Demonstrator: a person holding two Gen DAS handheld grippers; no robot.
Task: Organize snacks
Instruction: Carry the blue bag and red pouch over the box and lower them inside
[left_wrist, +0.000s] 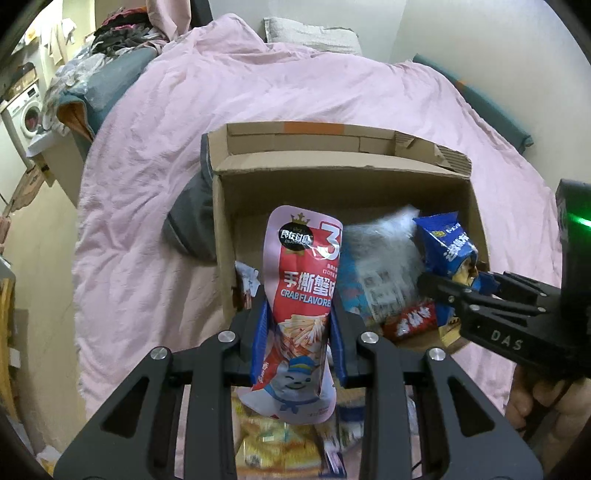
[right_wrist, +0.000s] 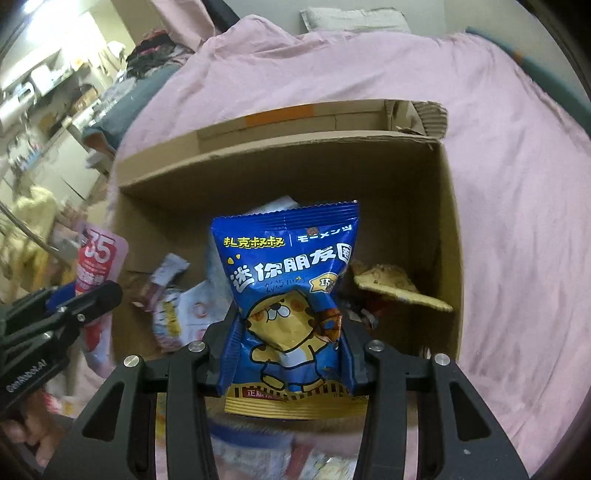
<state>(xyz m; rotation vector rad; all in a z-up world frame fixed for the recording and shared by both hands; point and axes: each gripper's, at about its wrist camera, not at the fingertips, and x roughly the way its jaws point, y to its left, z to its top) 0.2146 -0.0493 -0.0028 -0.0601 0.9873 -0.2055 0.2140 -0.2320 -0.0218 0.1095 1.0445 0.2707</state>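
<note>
My left gripper (left_wrist: 299, 332) is shut on a pink and red crab-flavour pouch (left_wrist: 303, 280), held upright at the near left corner of an open cardboard box (left_wrist: 332, 177). In the right wrist view my right gripper (right_wrist: 290, 347) is shut on a blue snack bag (right_wrist: 291, 288) with a yellow cartoon animal, upright over the box's (right_wrist: 258, 173) near side. Each gripper shows in the other's view: the right gripper (left_wrist: 476, 291) with its blue bag (left_wrist: 443, 243), the left gripper (right_wrist: 85, 299) with its pink pouch (right_wrist: 99, 258). Several packets (right_wrist: 173, 299) and a yellow packet (right_wrist: 391, 284) lie in the box.
The box sits on a bed under a pink duvet (left_wrist: 258, 92), with a pillow (left_wrist: 310, 35) at the far end. More loose snack packets (left_wrist: 277, 443) lie on the duvet below my left gripper. A washing machine (left_wrist: 26, 114) and piled clothes stand far left.
</note>
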